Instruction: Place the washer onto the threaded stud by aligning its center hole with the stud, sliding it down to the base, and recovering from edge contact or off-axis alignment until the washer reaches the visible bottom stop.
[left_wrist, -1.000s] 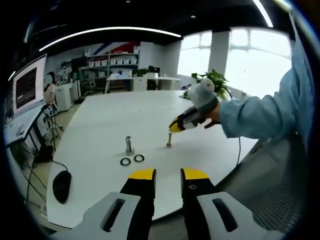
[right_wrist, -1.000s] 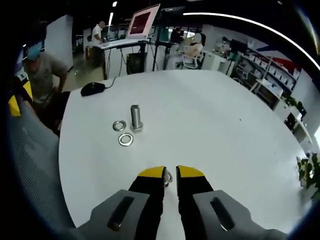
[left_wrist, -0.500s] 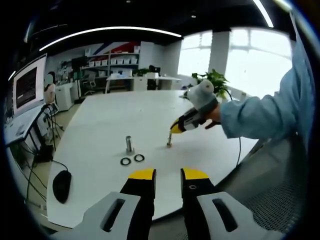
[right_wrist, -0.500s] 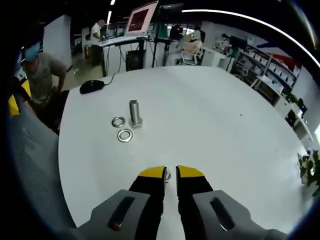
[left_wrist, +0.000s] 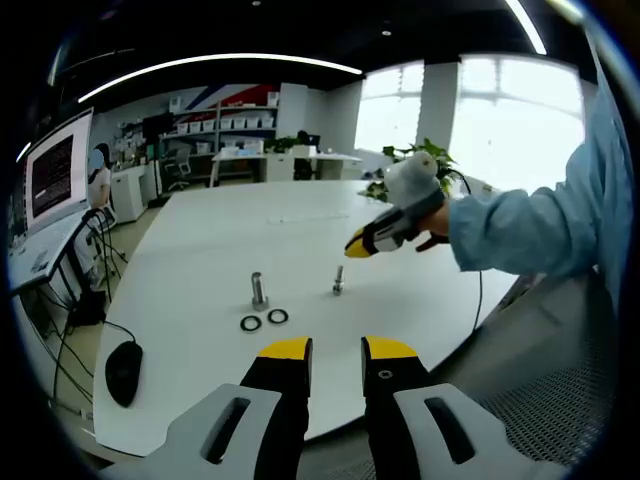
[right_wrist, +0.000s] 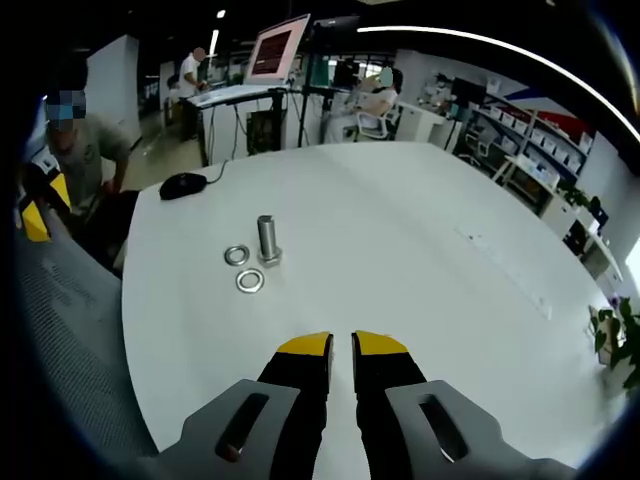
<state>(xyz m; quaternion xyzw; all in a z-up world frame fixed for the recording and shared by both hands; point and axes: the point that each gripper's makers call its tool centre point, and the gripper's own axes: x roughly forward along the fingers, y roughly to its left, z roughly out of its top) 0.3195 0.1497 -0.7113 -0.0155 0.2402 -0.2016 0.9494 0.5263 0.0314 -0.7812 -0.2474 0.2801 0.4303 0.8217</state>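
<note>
On the white table a small threaded stud stands upright; whether a washer sits at its base is too small to tell. My right gripper hovers just above and right of it, held by a hand in a blue sleeve. A thicker stud stands to the left with two loose washers flat beside it. In its own view my right gripper shows a narrow gap with nothing in it. My left gripper is open and empty near the table edge.
A black mouse with its cable lies near the table's rim. A person leans beside the table. A monitor stands on a desk at the side, and a plant beyond the far edge.
The right gripper has lifted up and away from the small stud. The washer seen between its tips earlier is no longer there. The left gripper has stayed still.
</note>
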